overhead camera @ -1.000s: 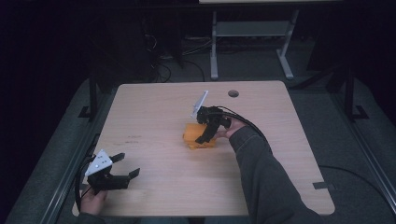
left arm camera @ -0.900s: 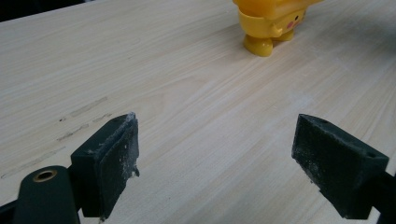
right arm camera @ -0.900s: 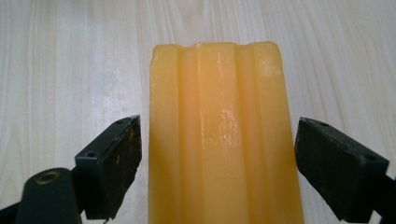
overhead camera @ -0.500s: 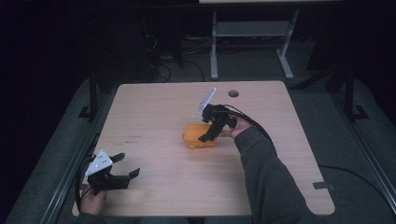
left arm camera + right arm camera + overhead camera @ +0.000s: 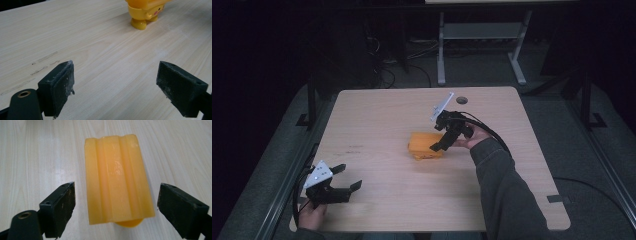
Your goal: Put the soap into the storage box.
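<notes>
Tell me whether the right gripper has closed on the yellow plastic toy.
No: in the right gripper view the right gripper stands open, gaps separating both jaws from the yellow plastic toy.

Dim lab: bare wooden table (image 5: 377,115), floor cables (image 5: 387,70), metal stand (image 5: 482,35).

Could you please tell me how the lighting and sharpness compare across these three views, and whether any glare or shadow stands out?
High view: dim, the room around the table nearly black, the orange toy soft and lacking detail. Left gripper view: bright and even; the toy is cut off at the top edge and casts a faint shadow. Right gripper view: brightest, with mild glare on the toy's ridged top; the near fingers look slightly soft.
</notes>
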### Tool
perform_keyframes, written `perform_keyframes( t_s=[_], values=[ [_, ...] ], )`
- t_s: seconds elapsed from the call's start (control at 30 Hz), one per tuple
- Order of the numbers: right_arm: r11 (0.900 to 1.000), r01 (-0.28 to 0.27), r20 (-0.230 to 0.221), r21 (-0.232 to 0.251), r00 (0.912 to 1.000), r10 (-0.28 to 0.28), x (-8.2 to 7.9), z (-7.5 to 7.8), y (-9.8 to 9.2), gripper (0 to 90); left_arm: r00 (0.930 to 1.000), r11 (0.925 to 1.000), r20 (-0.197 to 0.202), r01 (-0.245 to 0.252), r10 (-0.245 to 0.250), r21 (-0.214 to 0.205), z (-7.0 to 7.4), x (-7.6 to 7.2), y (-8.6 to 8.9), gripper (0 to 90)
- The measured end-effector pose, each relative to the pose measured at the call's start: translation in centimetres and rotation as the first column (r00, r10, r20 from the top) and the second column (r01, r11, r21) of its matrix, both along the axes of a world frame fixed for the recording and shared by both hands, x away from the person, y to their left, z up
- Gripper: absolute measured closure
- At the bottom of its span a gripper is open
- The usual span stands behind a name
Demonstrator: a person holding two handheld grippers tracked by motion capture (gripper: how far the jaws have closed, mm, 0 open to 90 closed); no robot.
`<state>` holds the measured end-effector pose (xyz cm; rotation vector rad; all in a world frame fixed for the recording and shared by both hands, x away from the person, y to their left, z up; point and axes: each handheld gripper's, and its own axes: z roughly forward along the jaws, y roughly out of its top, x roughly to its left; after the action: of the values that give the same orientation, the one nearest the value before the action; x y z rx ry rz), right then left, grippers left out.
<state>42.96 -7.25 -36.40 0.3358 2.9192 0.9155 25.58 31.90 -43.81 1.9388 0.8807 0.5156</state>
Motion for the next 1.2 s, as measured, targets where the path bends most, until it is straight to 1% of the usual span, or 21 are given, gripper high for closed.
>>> perform_keyframes(
  t_s=[0.03, 0.27, 0.3, 0.5, 0.63, 0.77, 0.93, 1.0, 1.2],
  values=[
    [1.0, 0.002, -0.002, 0.005, 1.0, -0.002, -0.1, 0.0, -0.1, 14.2, 1.0, 1.0, -0.001, 0.001, -0.001, 0.001, 0.0, 0.0, 0.0, 14.3],
    [0.9999, 0.012, -0.002, -0.001, 0.9999, -0.012, -0.4, 0.2, -0.8, 14.3, 1.0, 1.0, 0.0, 0.001, -0.001, 0.003, 0.0, 0.0, 0.0, 14.3],
    [1.0, 0.007, 0.003, 0.002, 1.0, -0.007, -0.4, 0.2, -0.8, 14.4, 1.0, 1.0, 0.001, 0.001, -0.001, 0.003, 0.0, 0.0, 0.0, 14.3],
    [0.9996, 0.029, 0.0, 0.005, 0.9996, -0.029, -0.8, 0.3, -1.7, 14.4, 1.0, 1.0, 0.0, 0.004, -0.004, 0.006, 0.0, 0.0, -0.1, 14.3],
    [0.9994, 0.035, -0.012, 0.002, 0.9993, -0.035, -0.9, 0.3, -2.1, 14.6, 1.0, 1.0, -0.001, 0.002, -0.002, 0.005, 0.0, 0.0, 0.0, 14.3],
    [0.9992, 0.041, -0.005, 0.006, 0.9992, -0.041, -1.0, 0.4, -2.5, 14.6, 1.0, 1.0, 0.0, 0.004, -0.004, 0.008, 0.0, 0.0, -0.1, 14.3],
    [0.9987, 0.049, -0.013, 0.016, 0.9987, -0.048, -1.3, 0.4, -3.0, 14.6, 1.0, 1.0, 0.0, 0.004, -0.004, 0.007, 0.0, 0.0, -0.1, 14.3],
    [0.9989, 0.045, -0.006, 0.015, 0.999, -0.045, -1.4, 0.4, -3.2, 14.6, 1.0, 1.0, -0.001, 0.004, -0.004, 0.007, 0.0, 0.0, -0.1, 14.3],
    [0.9983, 0.057, -0.009, 0.011, 0.9984, -0.057, -1.6, 0.2, -3.7, 14.8, 1.0, 1.0, 0.0, 0.003, -0.003, 0.009, 0.0, 0.0, -0.1, 14.3]
  ],
)
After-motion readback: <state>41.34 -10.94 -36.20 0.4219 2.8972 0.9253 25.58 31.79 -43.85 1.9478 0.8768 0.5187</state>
